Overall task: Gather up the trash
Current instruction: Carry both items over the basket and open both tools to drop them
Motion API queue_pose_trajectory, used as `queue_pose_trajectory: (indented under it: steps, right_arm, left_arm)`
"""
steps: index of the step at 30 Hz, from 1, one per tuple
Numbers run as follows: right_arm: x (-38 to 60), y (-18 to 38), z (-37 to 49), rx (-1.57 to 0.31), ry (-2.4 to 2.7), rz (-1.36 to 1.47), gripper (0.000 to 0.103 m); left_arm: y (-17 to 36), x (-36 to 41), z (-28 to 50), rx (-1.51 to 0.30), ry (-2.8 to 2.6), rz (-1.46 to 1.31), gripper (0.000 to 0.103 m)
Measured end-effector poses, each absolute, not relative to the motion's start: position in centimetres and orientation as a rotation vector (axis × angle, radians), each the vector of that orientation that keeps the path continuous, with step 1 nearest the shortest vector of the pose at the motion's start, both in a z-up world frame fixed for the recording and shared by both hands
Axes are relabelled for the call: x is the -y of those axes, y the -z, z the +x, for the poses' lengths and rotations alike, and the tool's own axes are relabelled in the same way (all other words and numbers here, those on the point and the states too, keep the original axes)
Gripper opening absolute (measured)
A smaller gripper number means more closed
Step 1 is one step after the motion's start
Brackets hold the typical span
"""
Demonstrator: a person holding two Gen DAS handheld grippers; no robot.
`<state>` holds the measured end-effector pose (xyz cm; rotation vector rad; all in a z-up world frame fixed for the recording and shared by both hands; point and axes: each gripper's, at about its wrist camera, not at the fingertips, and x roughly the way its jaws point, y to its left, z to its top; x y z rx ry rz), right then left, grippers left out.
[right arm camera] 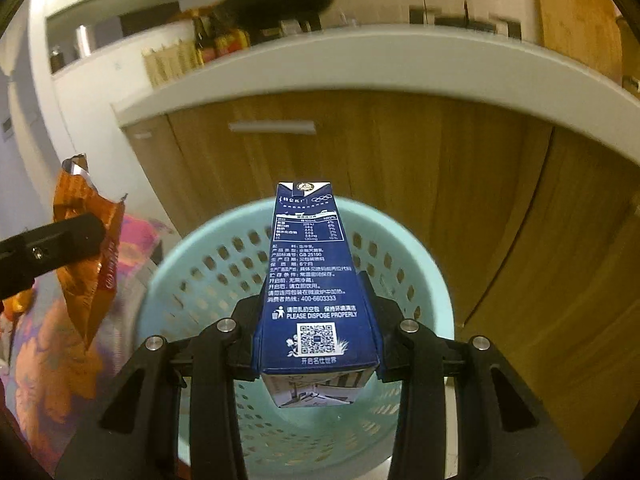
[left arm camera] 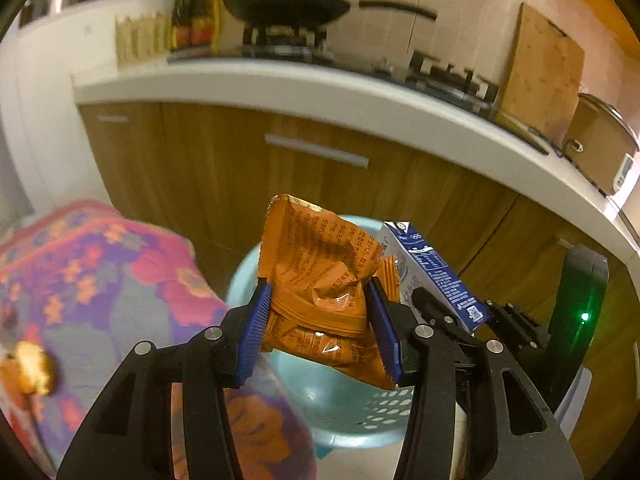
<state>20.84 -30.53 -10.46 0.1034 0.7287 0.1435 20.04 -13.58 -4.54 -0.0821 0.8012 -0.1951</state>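
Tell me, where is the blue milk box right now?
The blue milk box is pinched in the right tool, hanging over the pale green basket, with the orange snack bag to its left.

Wooden cabinets (right arm camera: 400, 168) under white counter (left arm camera: 320, 92); wok (left arm camera: 286, 6) on stove.

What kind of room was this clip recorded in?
Most likely a home kitchen: a black wok sits on a gas stove on a white counter above wooden cabinets, with sauce bottles nearby.
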Motion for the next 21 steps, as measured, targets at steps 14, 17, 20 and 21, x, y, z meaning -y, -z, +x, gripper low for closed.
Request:
queue_pose_trajectory:
  steps: [14, 17, 20, 21]
  right_arm:
    - [32.5, 13.5, 23.0, -0.845, -0.114, 0.168, 0.05]
    - [33.5, 13.0, 22.2, -0.833, -0.093, 0.193, 0.05]
    - [34.2, 12.4, 21.5, -0.821, -0.077, 0.199, 0.05]
    - [34.3, 12.2, 21.1, -0.818, -0.075, 0.199, 0.05]
  left_arm:
    - [8.6, 14.7, 24.3, -0.919, 0.22, -0.118, 0.057]
    - [9.2, 15.3, 24.7, -0.943, 0.23, -0.099, 0.066]
    - [9.1, 15.5, 24.3, -0.946, 0.231, -0.089, 0.07]
    - [8.8, 15.3, 24.0, -0.935, 0.229, -0.093, 0.07]
